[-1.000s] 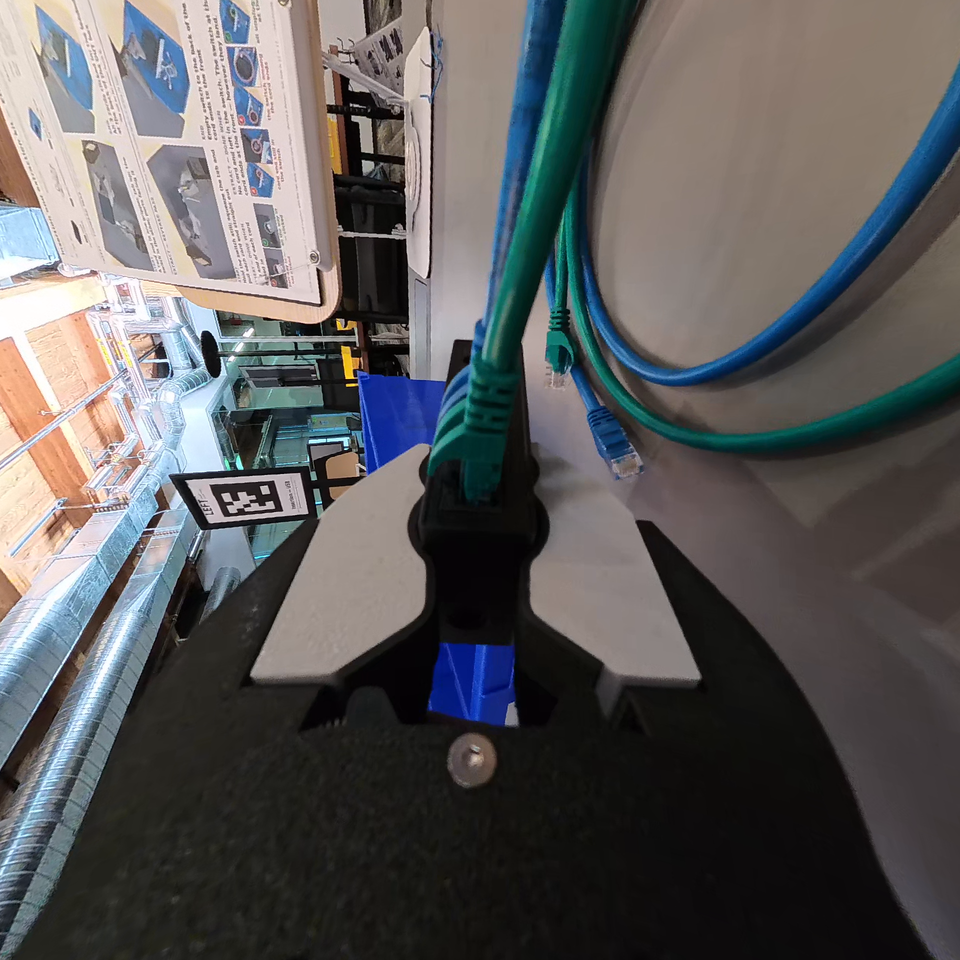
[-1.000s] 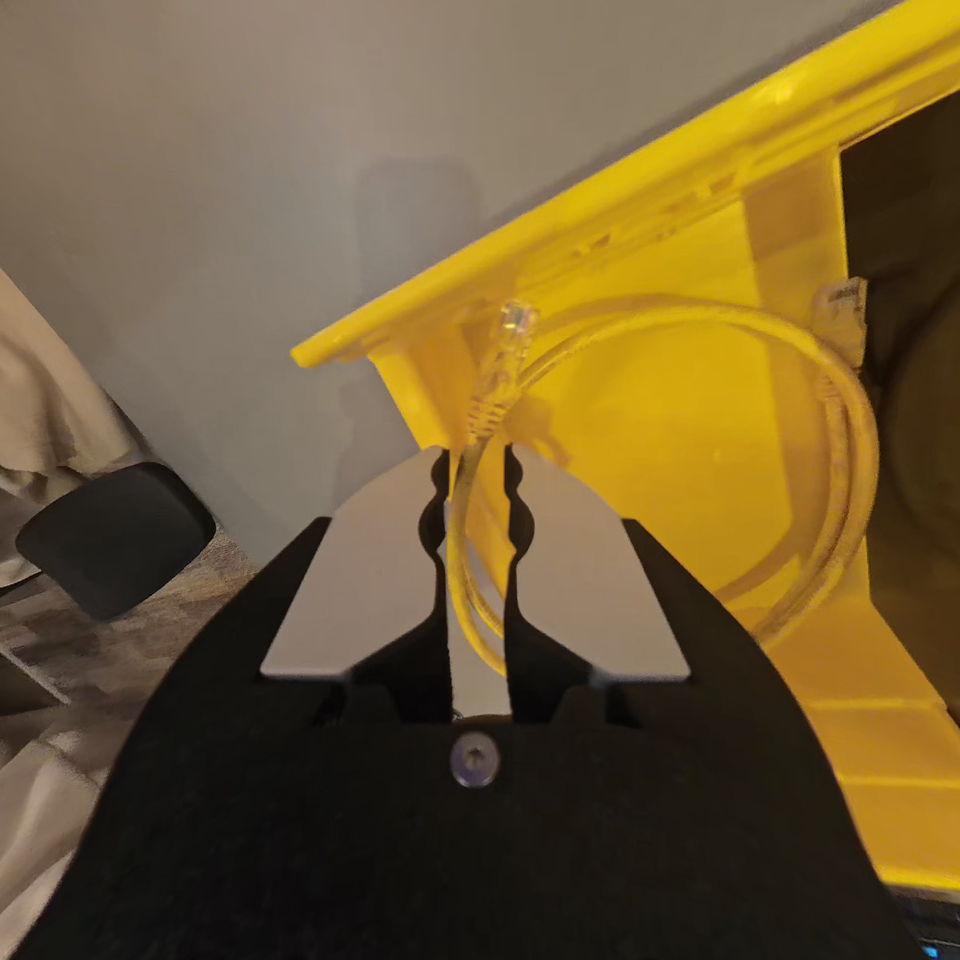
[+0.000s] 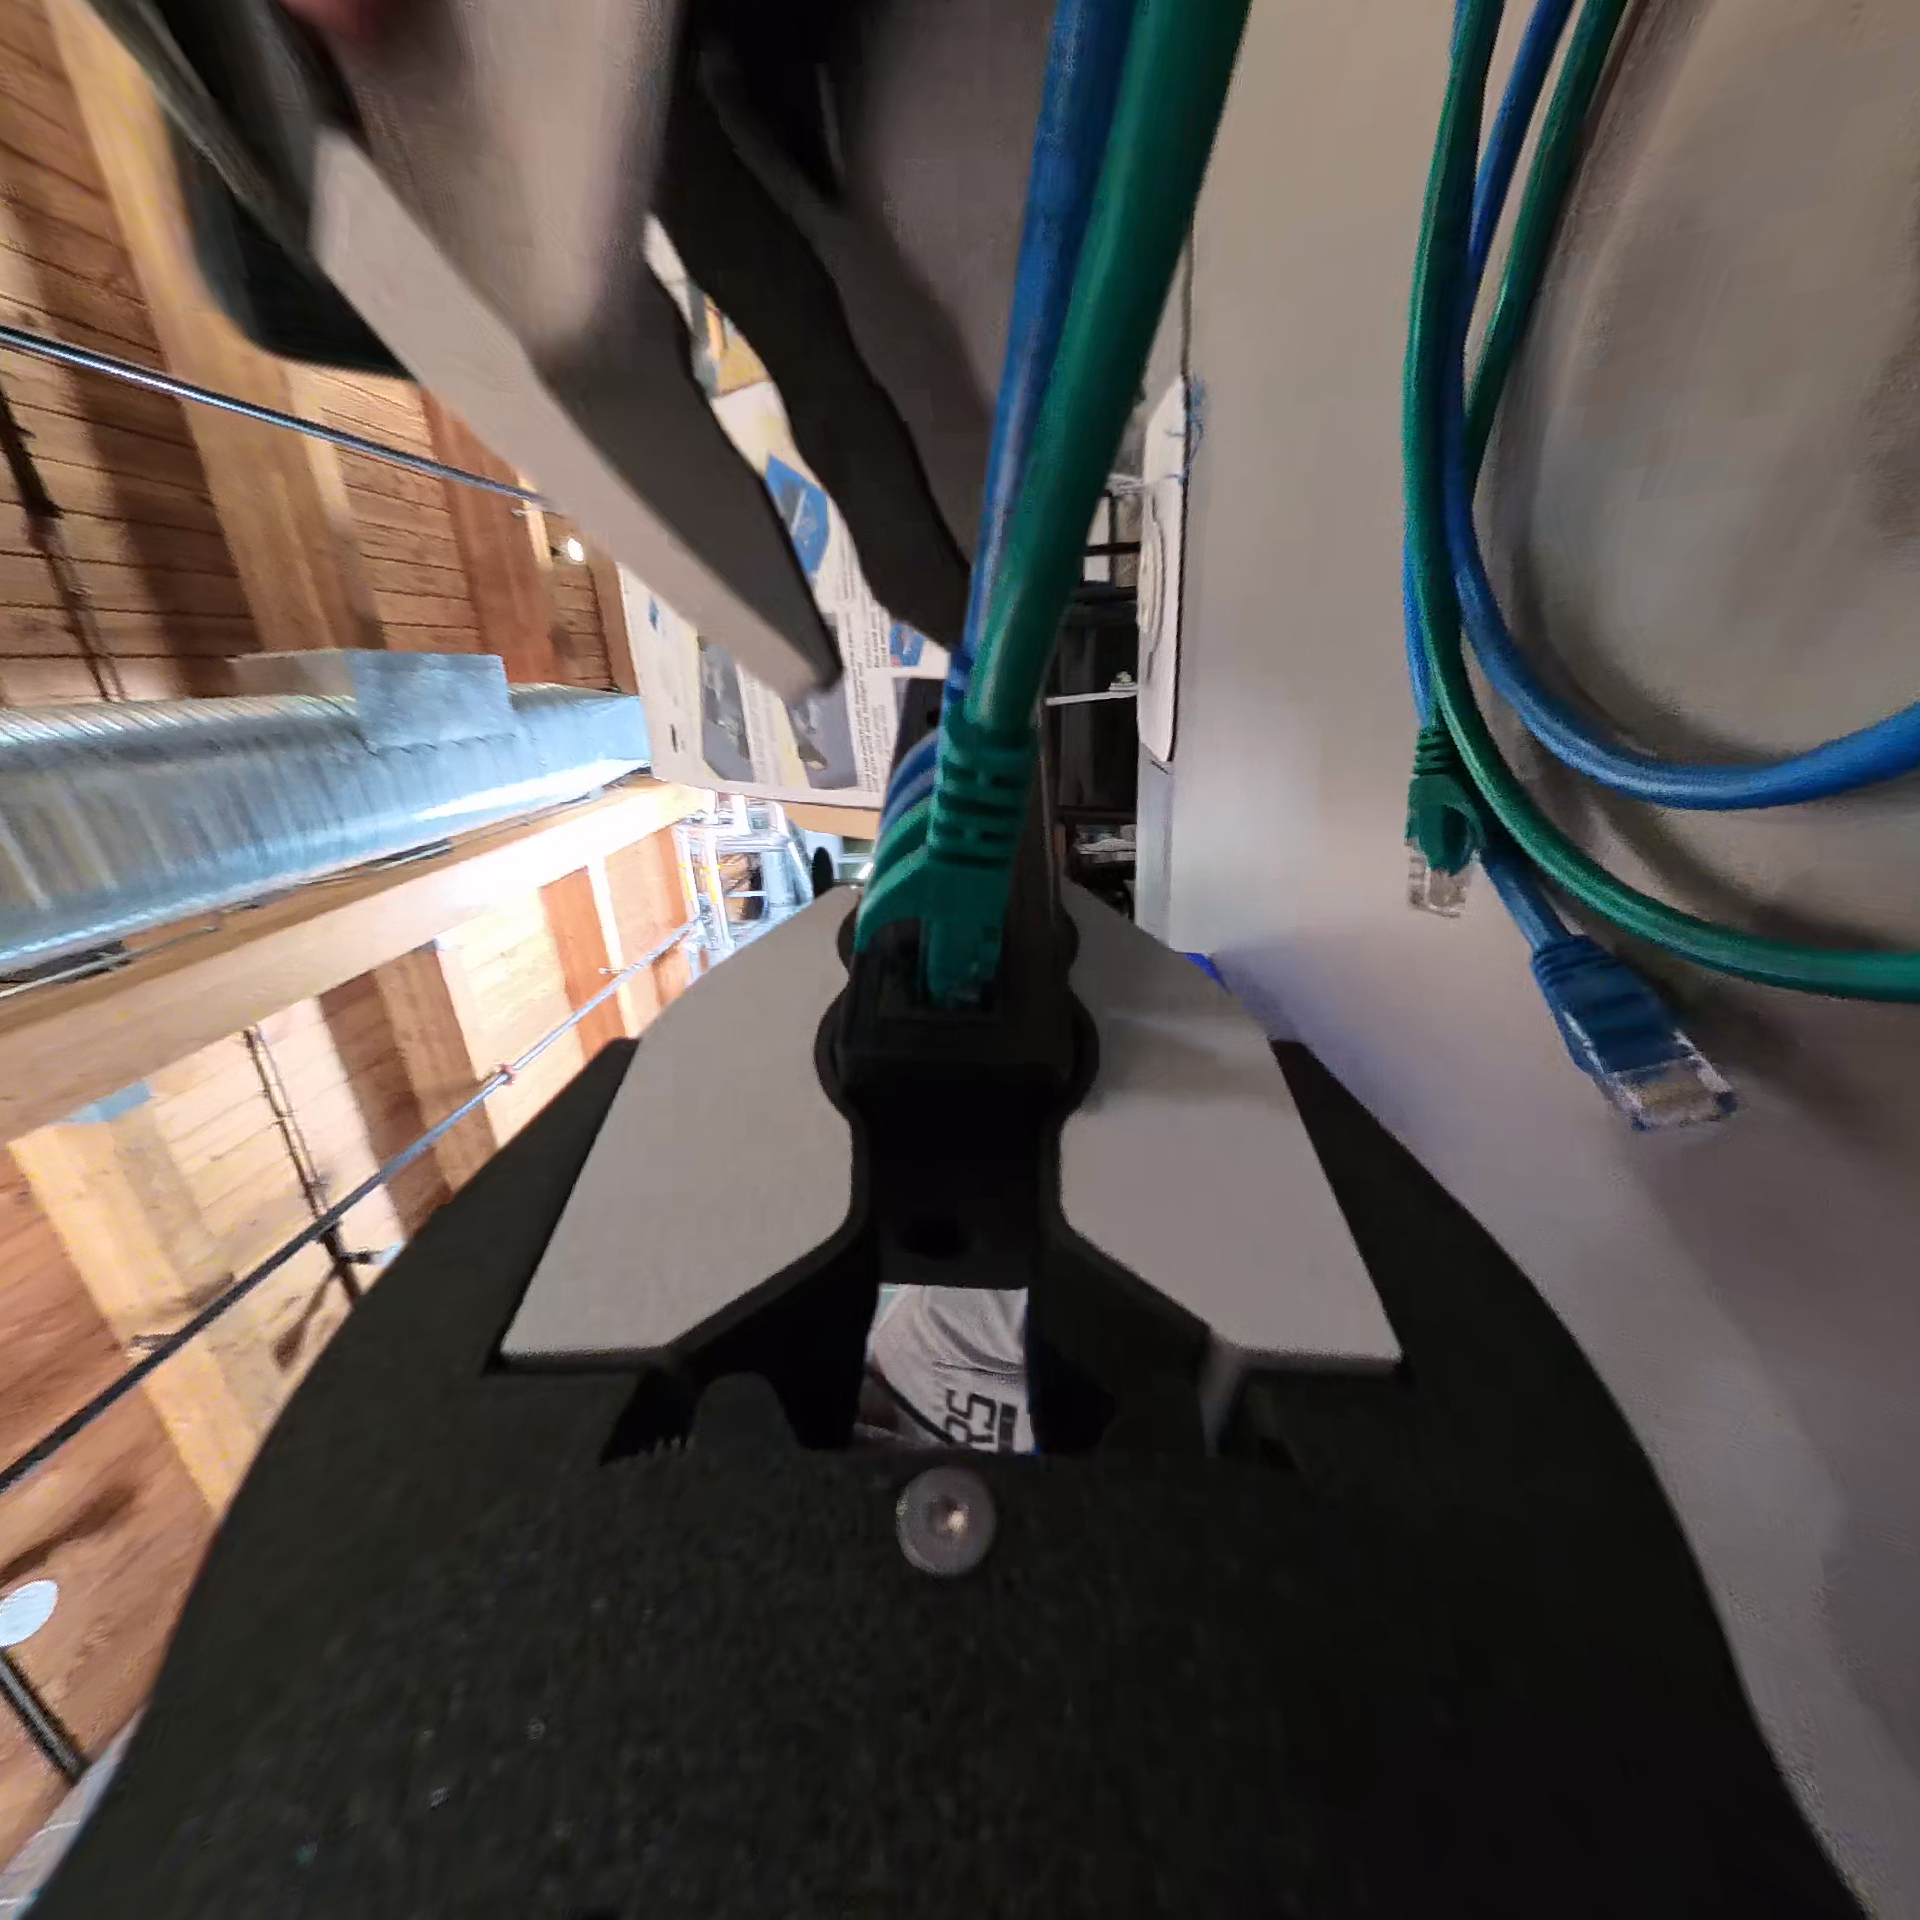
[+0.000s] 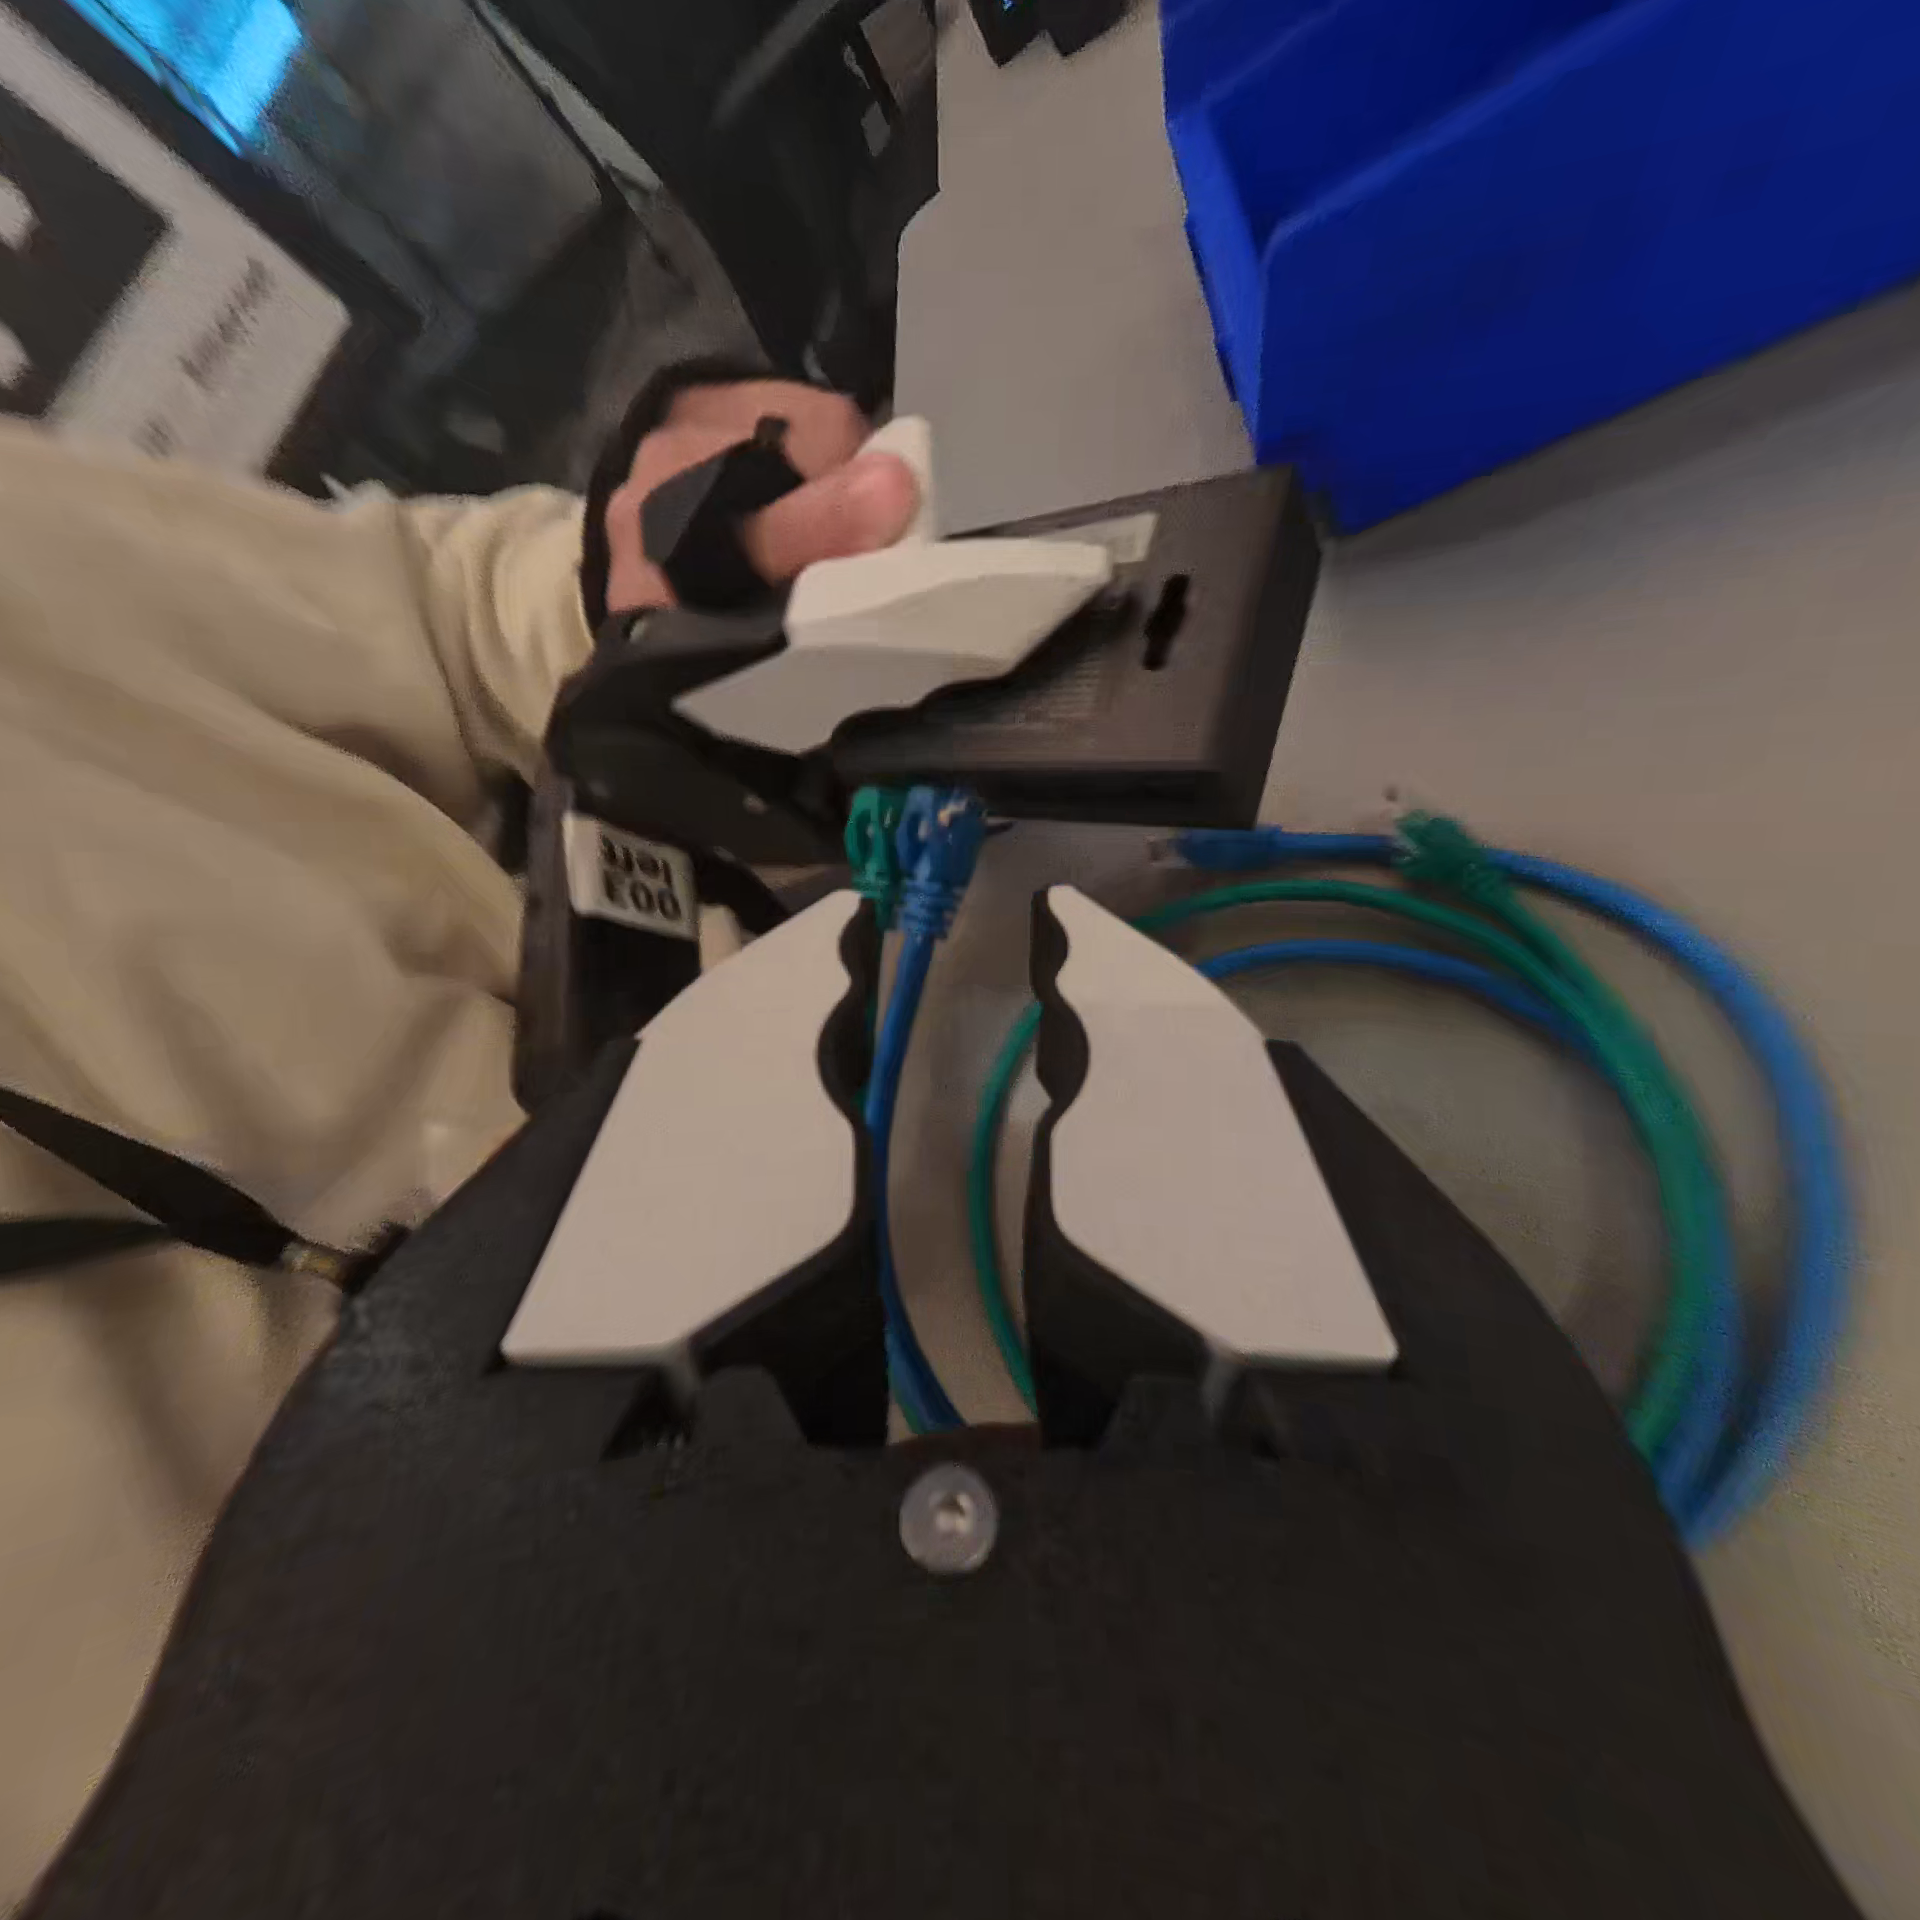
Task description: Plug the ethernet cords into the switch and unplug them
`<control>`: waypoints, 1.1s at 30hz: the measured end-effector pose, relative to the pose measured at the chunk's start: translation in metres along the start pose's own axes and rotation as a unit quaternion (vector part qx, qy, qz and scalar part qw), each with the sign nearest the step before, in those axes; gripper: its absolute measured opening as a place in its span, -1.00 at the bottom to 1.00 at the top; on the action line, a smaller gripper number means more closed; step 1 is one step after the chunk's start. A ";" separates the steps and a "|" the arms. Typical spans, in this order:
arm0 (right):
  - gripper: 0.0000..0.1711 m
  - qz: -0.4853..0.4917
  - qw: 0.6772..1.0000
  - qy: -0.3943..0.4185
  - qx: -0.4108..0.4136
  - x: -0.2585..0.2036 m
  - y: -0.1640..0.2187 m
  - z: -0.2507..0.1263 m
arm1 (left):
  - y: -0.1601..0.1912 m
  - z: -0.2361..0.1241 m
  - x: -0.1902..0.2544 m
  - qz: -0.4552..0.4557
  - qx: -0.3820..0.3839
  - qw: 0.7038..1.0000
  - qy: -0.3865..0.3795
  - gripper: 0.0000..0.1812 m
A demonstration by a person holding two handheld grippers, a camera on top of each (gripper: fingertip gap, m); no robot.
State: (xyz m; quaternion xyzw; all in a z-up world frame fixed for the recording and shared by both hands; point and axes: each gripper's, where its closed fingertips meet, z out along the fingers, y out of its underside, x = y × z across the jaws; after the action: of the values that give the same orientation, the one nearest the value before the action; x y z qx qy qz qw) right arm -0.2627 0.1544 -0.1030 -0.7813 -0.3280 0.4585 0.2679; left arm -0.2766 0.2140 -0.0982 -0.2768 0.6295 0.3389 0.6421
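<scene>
My left gripper (image 3: 956,935) is shut on the black switch (image 3: 951,1122) and holds it on edge above the grey table. A green cord (image 3: 971,831) and a blue cord (image 3: 904,779) are plugged into it side by side. In the right wrist view the switch (image 4: 1174,644) sits in the left gripper (image 4: 935,613), with the green plug (image 4: 871,842) and blue plug (image 4: 935,862) under it. My right gripper (image 4: 956,935) is open just below those plugs, and both cords run between its fingers. It shows blurred in the left wrist view (image 3: 727,520).
The cords' free ends, a green plug (image 3: 1439,821) and a blue plug (image 3: 1621,1039), lie loose on the grey table (image 4: 1662,675), with the cords looped to the right. A blue bin (image 4: 1558,260) stands behind the switch. A person's cream sleeve (image 4: 260,779) fills the left.
My right gripper has left the yellow bin and the yellow cord it gripped, opened, and come up under the switch. The left gripper has tilted while still holding the switch.
</scene>
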 end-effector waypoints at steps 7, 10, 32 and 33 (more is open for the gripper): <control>-0.69 0.180 0.974 -0.133 0.042 -0.004 -0.009 0.014 | 0.002 -0.001 -0.003 0.009 -0.002 1.000 -0.013 -0.67; -0.72 0.193 0.967 -0.158 0.042 -0.010 -0.006 0.022 | 0.000 -0.001 -0.004 0.013 0.001 1.000 -0.017 -0.67; -0.85 0.145 0.976 -0.145 0.067 -0.011 -0.001 0.018 | -0.005 -0.003 -0.013 0.050 -0.008 0.997 -0.056 -0.66; -0.85 0.147 0.977 -0.141 0.071 -0.010 -0.001 0.019 | -0.005 -0.002 -0.012 0.051 -0.010 0.997 -0.053 -0.67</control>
State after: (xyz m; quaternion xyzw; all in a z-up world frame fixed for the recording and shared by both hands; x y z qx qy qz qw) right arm -0.2831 0.1501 -0.1050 -0.7275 -0.2108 0.6204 0.2037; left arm -0.2736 0.2079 -0.0866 -0.2324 0.6042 0.3917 0.6538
